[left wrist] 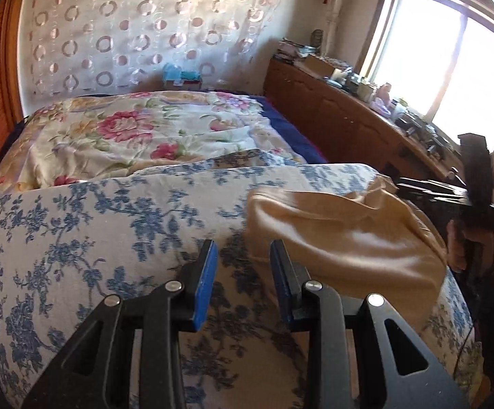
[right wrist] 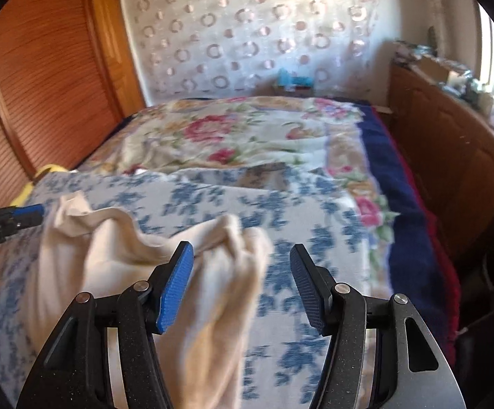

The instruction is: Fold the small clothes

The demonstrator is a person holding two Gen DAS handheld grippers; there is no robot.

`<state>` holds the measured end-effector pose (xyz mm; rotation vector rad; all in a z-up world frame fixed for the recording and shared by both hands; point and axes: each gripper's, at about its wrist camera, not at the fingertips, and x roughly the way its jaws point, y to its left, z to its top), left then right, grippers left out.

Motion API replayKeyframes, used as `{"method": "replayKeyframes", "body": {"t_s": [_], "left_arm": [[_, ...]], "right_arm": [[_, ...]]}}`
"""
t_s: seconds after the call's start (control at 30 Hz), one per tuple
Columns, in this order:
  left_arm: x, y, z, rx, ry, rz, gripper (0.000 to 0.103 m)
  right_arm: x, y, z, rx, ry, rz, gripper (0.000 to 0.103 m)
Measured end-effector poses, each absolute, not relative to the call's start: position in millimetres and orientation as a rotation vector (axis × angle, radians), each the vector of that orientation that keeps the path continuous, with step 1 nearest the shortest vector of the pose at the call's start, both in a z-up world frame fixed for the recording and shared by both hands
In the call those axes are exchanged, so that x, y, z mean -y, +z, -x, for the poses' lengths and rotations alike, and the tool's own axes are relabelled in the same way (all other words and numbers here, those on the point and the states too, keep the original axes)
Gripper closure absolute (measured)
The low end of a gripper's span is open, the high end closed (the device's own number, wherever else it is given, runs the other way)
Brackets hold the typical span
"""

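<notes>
My left gripper [left wrist: 243, 266] sits low over the bed, jaws parted, nothing between the blue pads [left wrist: 206, 286]. Its right pad looks to be just at the edge of the beige garment [left wrist: 342, 231], but I can't tell if it touches. My right gripper [right wrist: 241, 272] is released too, jaws wide, bare bedcover showing in the gap; the left pad overlaps the cloth in view, no pinch visible.

The beige garment lies crumpled on the blue-flowered cover [left wrist: 93, 231], near the bed's front, bunched into folds and partly raised. In the right wrist view it runs from the middle left down toward the bottom edge, blurred. In the left wrist view it is right of centre, with the right gripper and the hand [left wrist: 458, 248] holding it just beyond.

Farther back on the bed is a pink-flowered quilt [left wrist: 127, 133] with a dark blue edge. A wooden cabinet [left wrist: 342, 126] cluttered on top stands beside the bed under the window [left wrist: 451, 68]. A wooden louvred door [right wrist: 42, 78] is on the left.
</notes>
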<state>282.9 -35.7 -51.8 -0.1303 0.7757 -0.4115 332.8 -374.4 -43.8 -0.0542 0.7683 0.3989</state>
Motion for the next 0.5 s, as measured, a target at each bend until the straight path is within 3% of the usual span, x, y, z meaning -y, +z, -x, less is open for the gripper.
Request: {"method": "replayKeyframes", "body": {"t_s": [0.17, 0.2, 0.23, 0.27, 0.5], "left_arm": [[45, -50, -278, -0.782, -0.439, 0.125, 0.073], [47, -51, -278, -0.788, -0.443, 0.125, 0.073], [49, -52, -278, -0.791, -0.446, 0.123, 0.073], [51, -52, -277, -0.793, -0.448, 0.120, 0.073], [54, -52, -278, -0.781, -0.449, 0.121, 0.072]], "right_arm": [[355, -55, -347, -0.819, 0.416, 0.110, 0.045], [354, -57, -350, -0.830, 0.415, 0.108, 0.062], [355, -60, -354, -0.841, 0.424, 0.095, 0.072], [356, -62, -358, -0.851, 0.444, 0.074, 0.092], [380, -45, -356, -0.771, 0.315, -0.016, 0.097]]}}
